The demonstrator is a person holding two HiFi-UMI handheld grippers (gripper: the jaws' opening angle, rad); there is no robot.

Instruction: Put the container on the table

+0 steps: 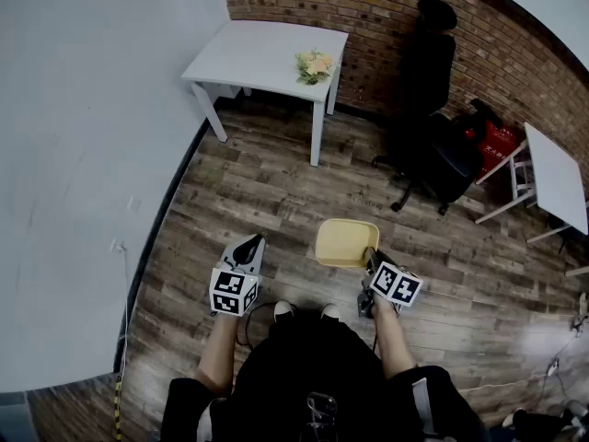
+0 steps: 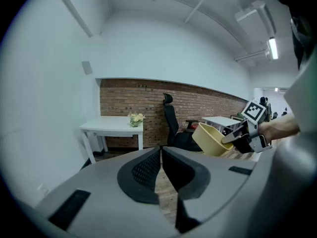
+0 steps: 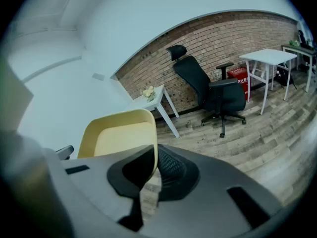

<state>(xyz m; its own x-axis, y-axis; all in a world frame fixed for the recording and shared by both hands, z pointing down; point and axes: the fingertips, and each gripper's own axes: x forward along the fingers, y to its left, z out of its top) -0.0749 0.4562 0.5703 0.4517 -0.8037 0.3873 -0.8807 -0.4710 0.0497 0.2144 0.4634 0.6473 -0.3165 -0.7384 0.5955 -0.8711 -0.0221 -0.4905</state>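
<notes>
A pale yellow container (image 1: 345,241) hangs above the wooden floor, held by its near right rim in my right gripper (image 1: 371,260). In the right gripper view the container's wall (image 3: 119,133) is clamped between the jaws. My left gripper (image 1: 246,250) is shut and holds nothing; its jaws meet in the left gripper view (image 2: 161,158), where the container (image 2: 213,139) shows at right. The white table (image 1: 267,55) stands ahead against the brick wall, with a small bunch of flowers (image 1: 314,65) on its right edge.
A black office chair (image 1: 433,118) stands right of the table. A second white table (image 1: 556,175) and a red object (image 1: 498,146) are at far right. A grey wall runs along the left. My shoes (image 1: 304,311) show below on the plank floor.
</notes>
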